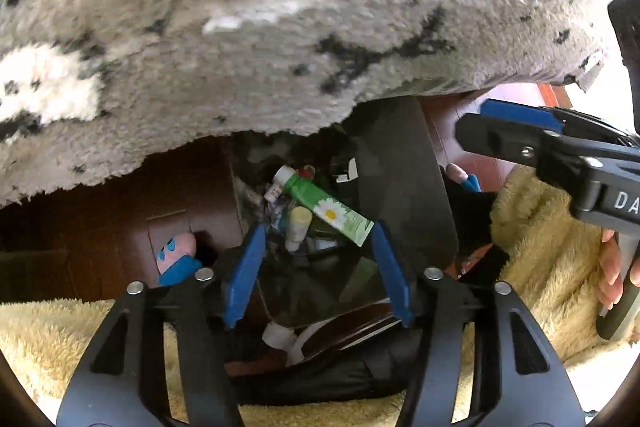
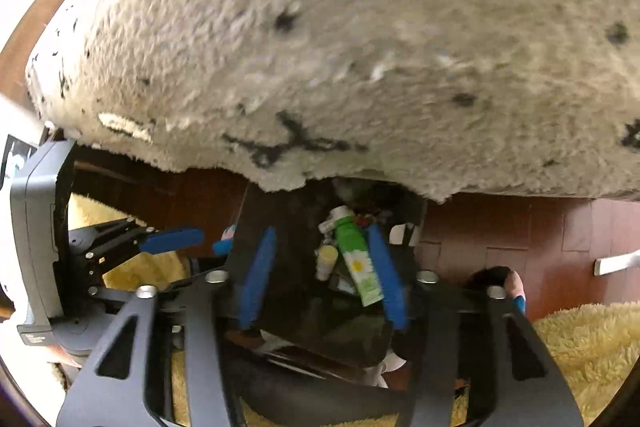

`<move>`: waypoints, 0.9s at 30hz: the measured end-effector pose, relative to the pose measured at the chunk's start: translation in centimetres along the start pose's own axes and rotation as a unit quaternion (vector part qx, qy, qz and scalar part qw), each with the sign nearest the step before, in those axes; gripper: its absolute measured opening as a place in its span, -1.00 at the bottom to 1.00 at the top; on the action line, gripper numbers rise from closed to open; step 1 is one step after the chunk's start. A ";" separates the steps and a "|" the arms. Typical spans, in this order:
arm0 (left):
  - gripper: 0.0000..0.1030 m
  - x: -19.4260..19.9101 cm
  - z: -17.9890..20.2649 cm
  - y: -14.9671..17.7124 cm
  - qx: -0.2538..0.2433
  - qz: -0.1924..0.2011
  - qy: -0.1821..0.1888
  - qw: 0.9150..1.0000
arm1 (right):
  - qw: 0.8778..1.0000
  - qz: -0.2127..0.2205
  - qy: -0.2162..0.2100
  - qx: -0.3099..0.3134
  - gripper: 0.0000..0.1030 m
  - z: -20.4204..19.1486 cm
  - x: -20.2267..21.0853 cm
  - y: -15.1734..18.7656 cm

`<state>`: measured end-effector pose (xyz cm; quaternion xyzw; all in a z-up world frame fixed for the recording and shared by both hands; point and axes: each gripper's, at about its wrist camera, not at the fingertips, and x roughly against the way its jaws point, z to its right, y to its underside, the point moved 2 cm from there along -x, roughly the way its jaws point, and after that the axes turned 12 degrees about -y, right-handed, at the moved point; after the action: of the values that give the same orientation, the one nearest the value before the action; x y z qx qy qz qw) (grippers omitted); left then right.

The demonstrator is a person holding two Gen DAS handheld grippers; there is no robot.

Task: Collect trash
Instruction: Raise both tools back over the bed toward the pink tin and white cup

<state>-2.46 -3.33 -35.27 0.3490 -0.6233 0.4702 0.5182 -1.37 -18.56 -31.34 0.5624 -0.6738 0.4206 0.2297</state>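
Note:
A black trash bin [image 1: 404, 183] stands on the dark wood floor at the edge of the rug, seen from above in both wrist views. Inside it lie a green tube [image 1: 332, 211] with a daisy print, a pale yellow little bottle [image 1: 298, 223] and crumpled scraps. My left gripper [image 1: 318, 267] hangs over the bin mouth, open, with nothing pressed between its blue pads. My right gripper [image 2: 322, 267] is over the same bin [image 2: 288, 215], open too. The green tube [image 2: 356, 259] lies below it, close to its right finger. Each gripper shows in the other's view: right gripper [image 1: 476, 119], left gripper [image 2: 192, 237].
A shaggy grey rug [image 1: 280, 27] with black marks fills the upper half of both views and overlaps the bin's far side. A person's fluffy yellow garment [image 1: 552, 247] surrounds the bin's near side. A foot in a pink and blue sock [image 1: 176, 251] rests left of the bin.

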 end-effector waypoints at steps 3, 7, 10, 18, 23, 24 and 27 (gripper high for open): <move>0.17 0.3 -0.3 -0.2 0.004 0.005 -0.005 1.000 | 1.000 0.007 0.009 -0.004 0.34 0.6 0.5 -0.2; 0.46 1.6 -0.3 -0.2 0.001 0.025 -0.017 1.000 | 1.000 0.022 0.015 -0.009 0.62 1.2 1.8 -0.2; 0.67 2.8 -0.3 -0.5 -0.008 0.041 -0.029 0.999 | 0.999 0.032 0.010 -0.020 0.74 1.8 3.6 -0.5; 0.83 9.6 0.4 -3.4 -0.054 0.112 -0.030 0.992 | 0.988 0.153 0.026 0.019 0.86 0.5 15.0 -3.7; 0.84 14.3 0.9 -7.3 -0.076 0.163 -0.031 0.983 | 0.974 0.214 0.073 0.028 0.87 2.0 22.1 -7.6; 0.84 15.1 1.1 -8.2 -0.082 0.170 -0.035 0.981 | 0.971 0.221 0.082 0.030 0.87 2.4 23.2 -8.6; 0.84 16.9 1.6 -11.0 -0.099 0.182 -0.031 0.978 | 0.967 0.227 0.110 0.030 0.87 3.5 24.9 -12.2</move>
<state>3.45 -7.38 -16.40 0.1909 -0.7357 0.4814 0.4365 4.28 -35.69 -10.00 0.3513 -0.7416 0.5413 0.1836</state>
